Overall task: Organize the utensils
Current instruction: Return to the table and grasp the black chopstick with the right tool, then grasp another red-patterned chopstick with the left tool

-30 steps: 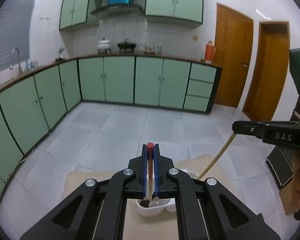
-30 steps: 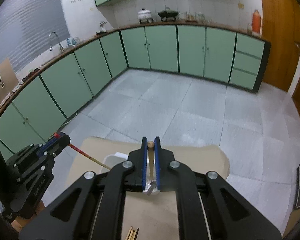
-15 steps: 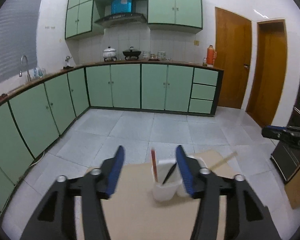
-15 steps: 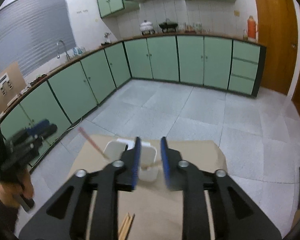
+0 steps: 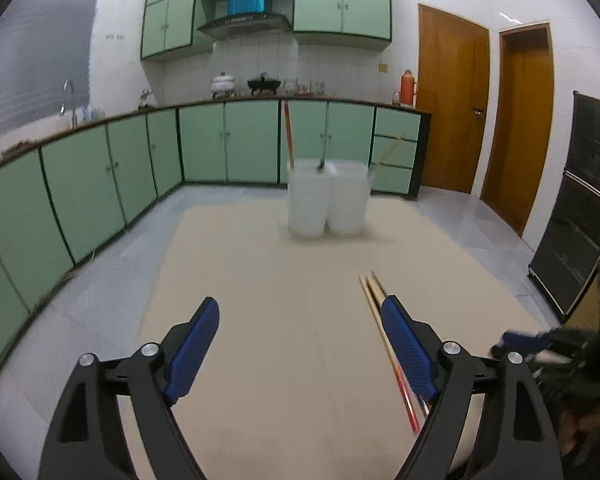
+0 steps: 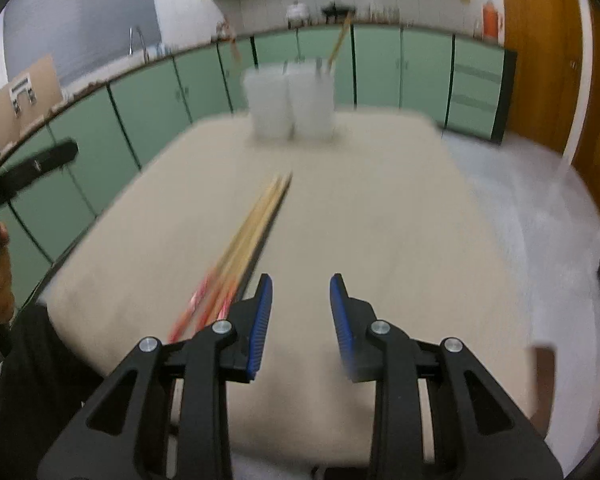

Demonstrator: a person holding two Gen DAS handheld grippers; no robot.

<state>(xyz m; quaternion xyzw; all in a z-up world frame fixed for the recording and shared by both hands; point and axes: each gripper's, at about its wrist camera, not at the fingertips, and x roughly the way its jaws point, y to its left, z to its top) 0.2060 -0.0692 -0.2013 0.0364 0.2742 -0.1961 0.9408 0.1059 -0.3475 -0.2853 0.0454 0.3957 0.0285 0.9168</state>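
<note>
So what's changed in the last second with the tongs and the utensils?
Both tongs let go: a second ago each was clamped on a utensil over the cups; those now stand in the cups. The left tongs have just been opening wide, the right tongs partway, both empty and drawn back to the chopsticks. Cups and chopsticks stayed put.

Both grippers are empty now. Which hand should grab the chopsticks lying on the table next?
Either is close; right looks slightly better. The chopsticks run just beside the right gripper, whose open jaws are already narrow. The left gripper, jaws just opened wide, has them by its right finger.
</note>
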